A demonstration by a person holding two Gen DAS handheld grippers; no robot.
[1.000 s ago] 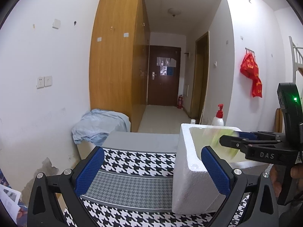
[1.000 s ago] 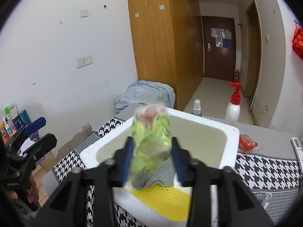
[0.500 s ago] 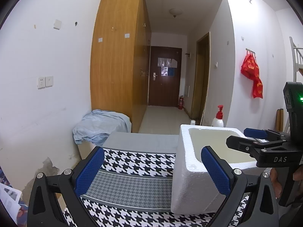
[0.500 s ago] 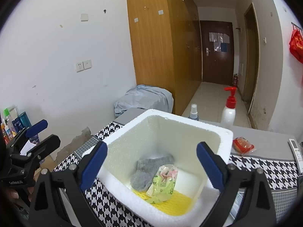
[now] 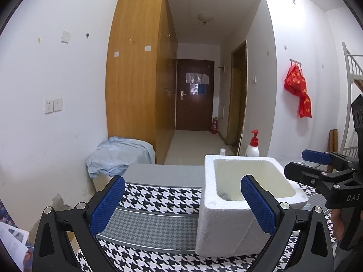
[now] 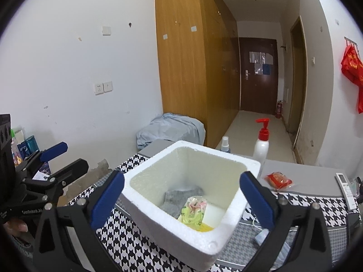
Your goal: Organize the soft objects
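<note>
- The right claw (image 6: 181, 195) is standing spread wide, its jaws having just been opening (nothing between them), hovering over the foam box (image 6: 226, 217).
- The snack packet (image 6: 194, 210) is lying inside on a grey sock (image 6: 177, 200).
- The left claw (image 5: 181, 204) is gaping too, gripping nothing.

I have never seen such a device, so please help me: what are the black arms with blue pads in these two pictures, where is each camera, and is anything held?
There is no robot here. A person holds one hand tool in each hand, each with two fingers carrying blue pads. A camera on each tool looks forward along its fingers.

One picture comes from the left gripper, the other from the right gripper. Both stand open and hold nothing. The right one's jaws have just been opening.

On the houndstooth cloth stands a white foam box. Inside lie a grey sock and a green packet. Behind the box stand a pump bottle and a small spray bottle; a red packet lies to its right.
</note>
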